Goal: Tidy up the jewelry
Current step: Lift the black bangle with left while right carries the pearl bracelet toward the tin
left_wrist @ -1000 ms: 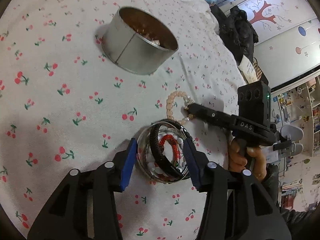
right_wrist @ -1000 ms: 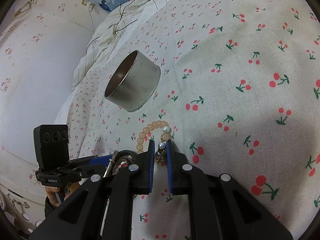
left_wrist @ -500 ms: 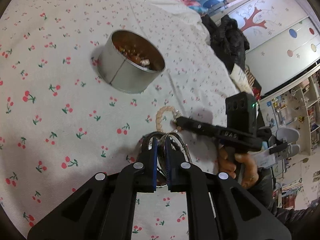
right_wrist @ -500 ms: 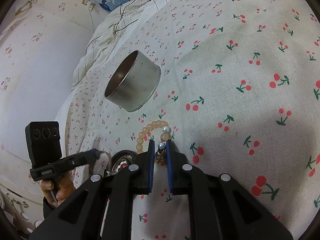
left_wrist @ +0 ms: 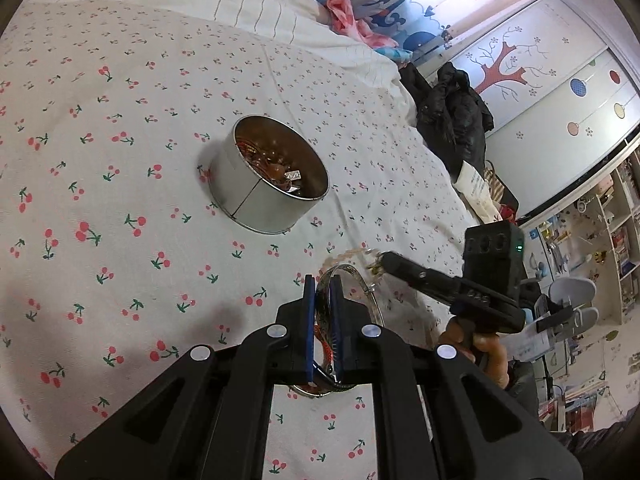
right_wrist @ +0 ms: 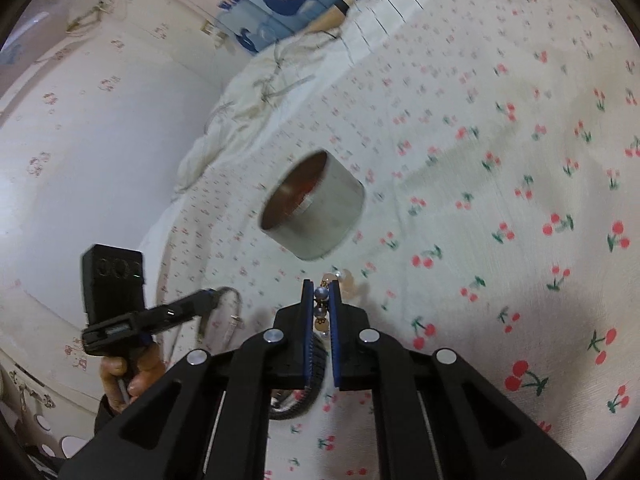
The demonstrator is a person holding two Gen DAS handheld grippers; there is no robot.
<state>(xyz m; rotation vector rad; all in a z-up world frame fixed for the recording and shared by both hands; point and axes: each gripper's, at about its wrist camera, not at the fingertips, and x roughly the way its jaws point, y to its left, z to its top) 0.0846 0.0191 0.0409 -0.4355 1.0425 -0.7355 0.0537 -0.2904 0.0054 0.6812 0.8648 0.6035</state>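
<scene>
My left gripper (left_wrist: 322, 280) is shut on a bundle of bracelets (left_wrist: 362, 280): a thin silver bangle with red beads and a dark band, raised off the cherry-print sheet. My right gripper (right_wrist: 320, 285) has a peach bead bracelet (right_wrist: 346, 278) with silver beads between its pads, and its jaws are closing on it. In the left wrist view the right gripper (left_wrist: 382, 261) holds that bracelet (left_wrist: 346, 256) just beyond the bangle. The round metal tin (left_wrist: 276, 184) stands farther back, with jewelry in it. The tin (right_wrist: 316, 208) is blurred in the right wrist view.
The bed sheet (left_wrist: 120, 160) spreads wide to the left of the tin. A rumpled white quilt (right_wrist: 256, 92) lies at the head of the bed. Dark clothes (left_wrist: 452, 112) hang past the bed's right edge. A black ribbed band (right_wrist: 298, 406) shows under the right fingers.
The left gripper closed on the bangles, having stood open around them, and rose with them. The right gripper lifted the bead bracelet off the sheet. Both views tilted up.
</scene>
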